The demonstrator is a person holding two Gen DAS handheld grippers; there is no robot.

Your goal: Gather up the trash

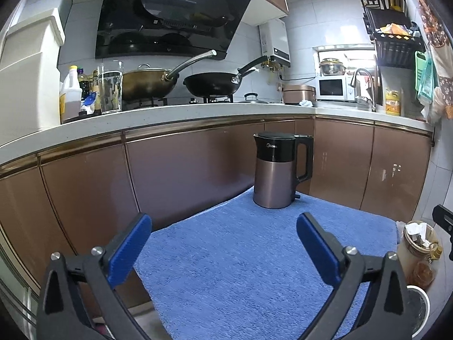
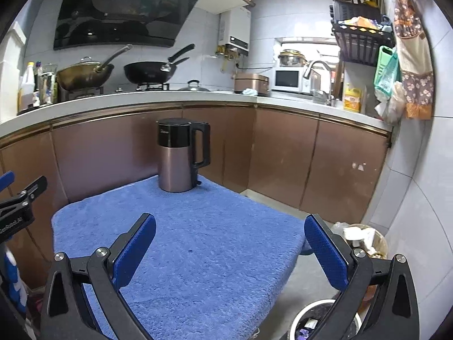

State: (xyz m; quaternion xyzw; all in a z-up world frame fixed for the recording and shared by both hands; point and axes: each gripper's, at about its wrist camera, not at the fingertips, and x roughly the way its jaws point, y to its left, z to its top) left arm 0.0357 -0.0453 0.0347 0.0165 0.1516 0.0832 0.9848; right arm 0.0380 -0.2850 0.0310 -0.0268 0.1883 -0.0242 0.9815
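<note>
Kitchen, blue towel (image 1: 254, 255) | both hand-held grippers (image 1: 223, 243) (image 2: 229, 243) wide, empty | bin (image 2: 376, 240) partly hidden

Right gripper (image 2: 230, 240) with blue fingers (image 2: 135, 250) spread wide over a blue towel-covered tabletop (image 2: 198, 240); electric kettle (image 2: 181, 154) at twelve o'clock, full wastebasket (image 2: 365, 240) at four o'clock.

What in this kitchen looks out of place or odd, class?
The kettle stands alone on the blue towel, in front of the cupboards rather than up on the counter, and no base shows under it. Beside the towel, the bin looks full of crumpled paper. Nothing looks spilled or broken.
</note>
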